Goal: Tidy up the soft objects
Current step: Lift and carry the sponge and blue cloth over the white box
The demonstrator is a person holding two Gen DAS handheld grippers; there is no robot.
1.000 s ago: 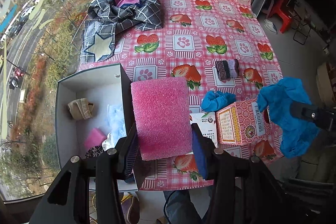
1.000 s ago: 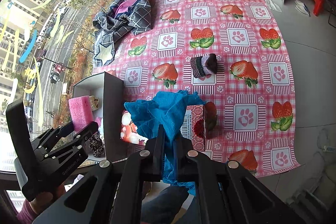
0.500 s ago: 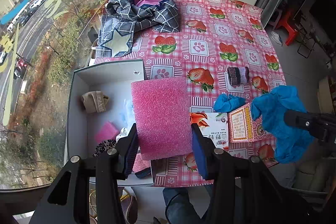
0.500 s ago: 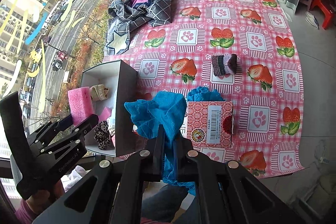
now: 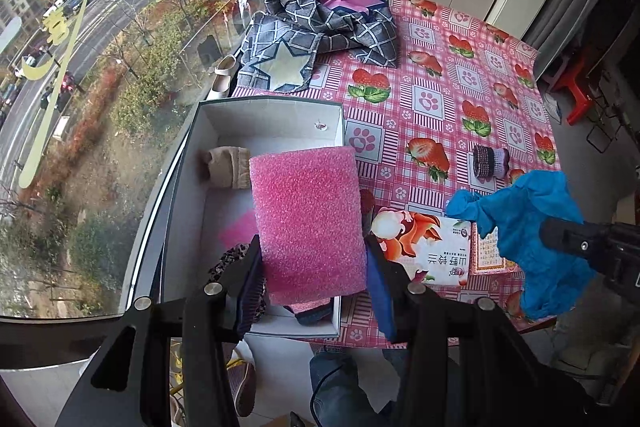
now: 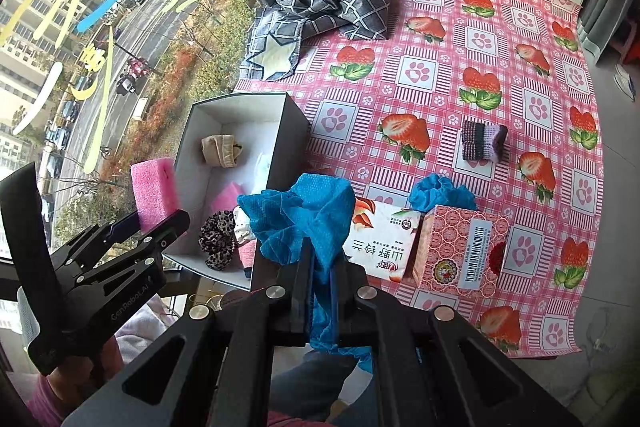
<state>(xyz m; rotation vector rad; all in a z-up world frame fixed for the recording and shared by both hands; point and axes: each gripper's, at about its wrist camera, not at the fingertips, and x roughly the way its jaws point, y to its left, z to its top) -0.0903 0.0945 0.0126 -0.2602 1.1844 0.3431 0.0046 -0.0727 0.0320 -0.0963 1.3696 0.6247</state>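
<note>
Holding a pink foam block (image 5: 308, 223) in my left hand-held gripper (image 5: 312, 283) above the open white box (image 5: 264, 115) on the bench (image 5: 440, 99); my right hand-held gripper (image 6: 320, 267) is clamped tight on a blue cloth (image 6: 304, 215) just beside the box.

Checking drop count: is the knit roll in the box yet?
No, the knit roll lies on the tablecloth, apart from the box.

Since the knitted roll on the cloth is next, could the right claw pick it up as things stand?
Probably not: the right claw is shut on a blue cloth, though nothing blocks the knitted roll.
</note>
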